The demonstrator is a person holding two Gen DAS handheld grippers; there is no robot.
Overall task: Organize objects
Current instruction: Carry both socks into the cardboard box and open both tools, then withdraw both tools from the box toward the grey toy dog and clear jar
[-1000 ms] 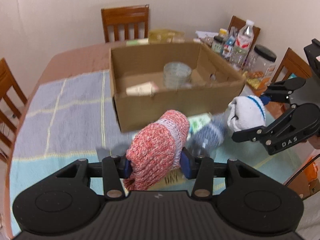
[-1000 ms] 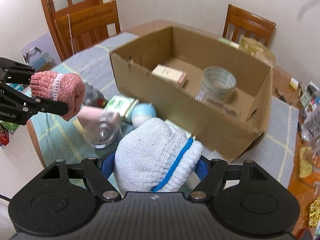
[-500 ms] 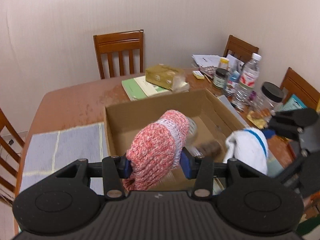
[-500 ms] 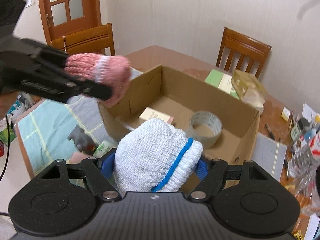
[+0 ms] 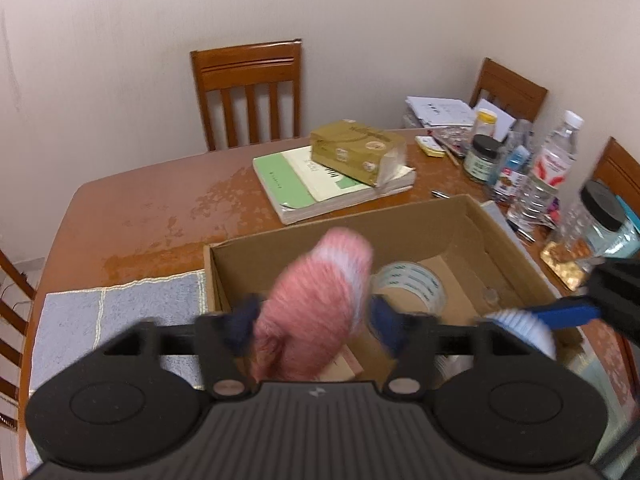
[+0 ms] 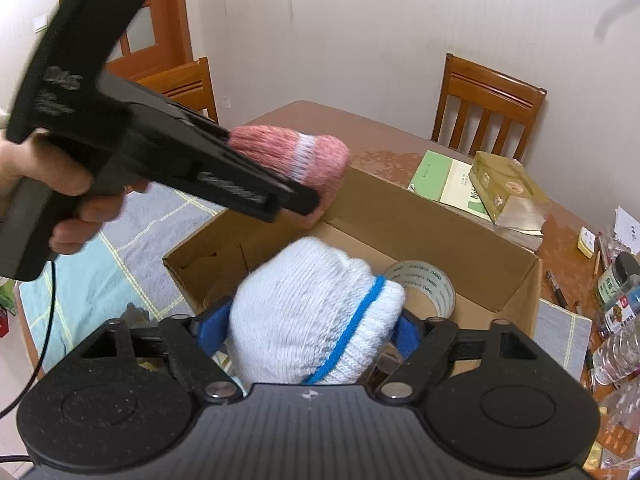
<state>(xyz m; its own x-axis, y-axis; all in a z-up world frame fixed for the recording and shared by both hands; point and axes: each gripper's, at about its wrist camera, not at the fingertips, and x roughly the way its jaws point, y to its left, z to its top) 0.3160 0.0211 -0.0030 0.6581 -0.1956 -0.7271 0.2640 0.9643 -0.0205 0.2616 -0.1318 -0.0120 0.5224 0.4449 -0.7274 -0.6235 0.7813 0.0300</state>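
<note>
My left gripper (image 5: 316,326) is shut on a pink knitted roll (image 5: 316,300) and holds it above the near left part of the open cardboard box (image 5: 404,220). It also shows in the right wrist view (image 6: 312,160), over the box's left wall. My right gripper (image 6: 308,328) is shut on a white knitted roll with a blue stripe (image 6: 312,316), above the box (image 6: 440,224). A tape roll (image 6: 424,284) and a small flat carton (image 5: 348,364) lie inside the box.
Books (image 5: 320,184) with a gold packet (image 5: 356,150) lie behind the box. Bottles and jars (image 5: 532,176) crowd the right side. A checked cloth (image 6: 112,264) covers the table at left. Wooden chairs (image 5: 248,92) stand around.
Both grippers have risen from the cloth and moved forward over the box, each still holding its knitted roll. The left gripper image is blurred by motion.
</note>
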